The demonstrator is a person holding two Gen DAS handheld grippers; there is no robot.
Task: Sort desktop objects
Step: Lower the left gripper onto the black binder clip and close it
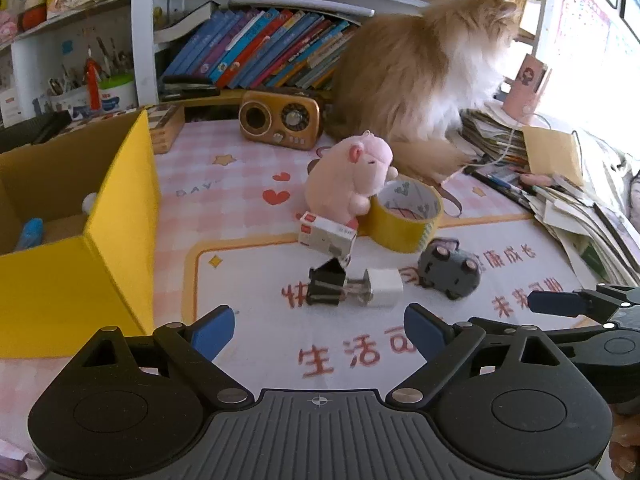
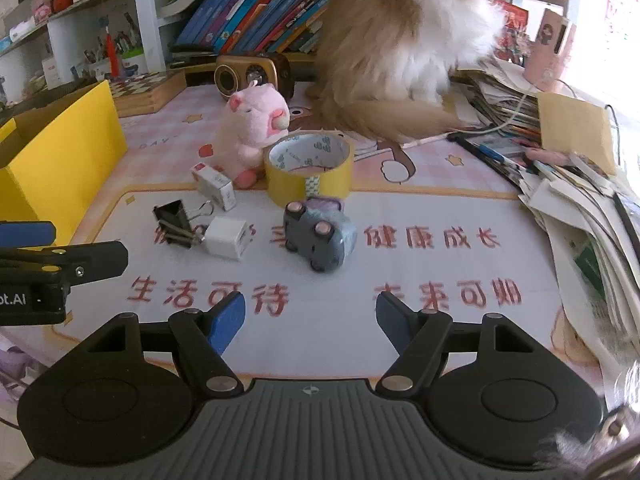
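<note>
A cluster lies on the printed desk mat: a pink plush (image 1: 352, 176) (image 2: 256, 124), a yellow tape roll (image 1: 404, 216) (image 2: 308, 168), a small white box (image 1: 328, 238) (image 2: 214, 184), a black binder clip (image 1: 326, 286) (image 2: 174, 222), a white charger plug (image 1: 384, 287) (image 2: 226, 240) and a grey toy car (image 1: 450, 270) (image 2: 318, 240). My left gripper (image 1: 320, 320) stands open just short of the clip and plug, holding nothing. My right gripper (image 2: 310, 304) is open and empty in front of the toy car. Each gripper's arm shows at the edge of the other's view.
A yellow cardboard box (image 1: 116, 216) (image 2: 60, 152) stands at the left with small items inside. A long-haired orange and white cat (image 1: 420, 72) sits at the back by a small brown radio (image 1: 280, 118). Stacked papers (image 2: 580, 216) crowd the right edge. Bookshelves rise behind.
</note>
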